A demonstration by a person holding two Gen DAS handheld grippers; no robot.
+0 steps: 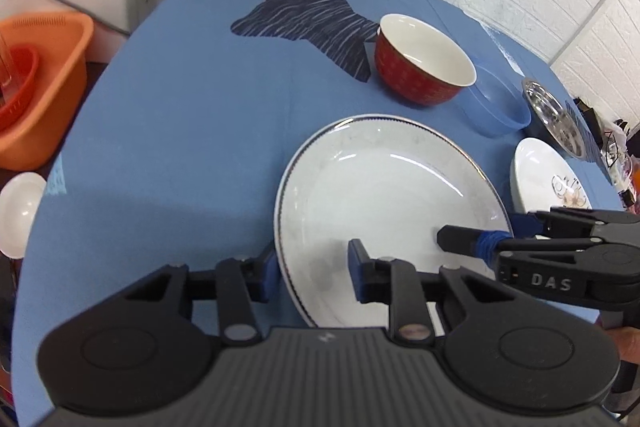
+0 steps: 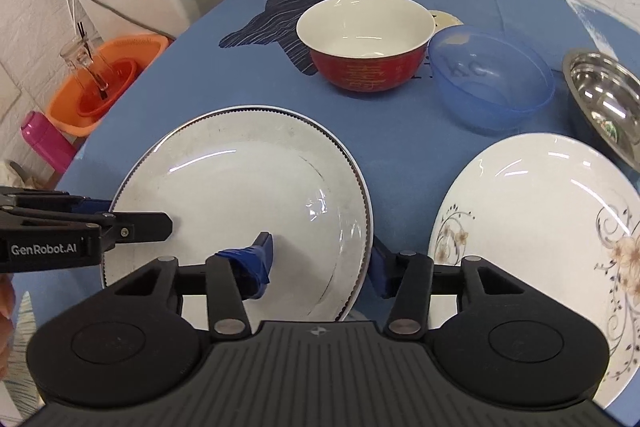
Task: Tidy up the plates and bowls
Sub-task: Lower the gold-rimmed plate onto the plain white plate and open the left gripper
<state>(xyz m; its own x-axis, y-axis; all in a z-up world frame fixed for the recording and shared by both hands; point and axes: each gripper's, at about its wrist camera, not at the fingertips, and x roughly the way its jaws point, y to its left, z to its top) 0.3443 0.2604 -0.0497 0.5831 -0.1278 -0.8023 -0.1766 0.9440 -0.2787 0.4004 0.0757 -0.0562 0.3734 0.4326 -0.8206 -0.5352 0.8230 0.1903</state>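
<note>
While the large white round plate with the beaded dark rim point(image 1: 384, 211) lies on the blue cloth, we straddle its near-left rim with the left tongs point(image 1: 312, 267), fingers apart, one outside the edge and one over the well. Our right tongs point(image 2: 322, 263) straddle the opposite rim likewise, parted and unclamped. Both hands sit equally near, so we judge a two-sided lift toward the flowered white plate point(image 2: 552, 227) just right of the right tongs.

2 close wrist views facing forward-down, sharing the grey-rimmed plate point(image 1: 384, 187) point(image 2: 248, 179).
</note>
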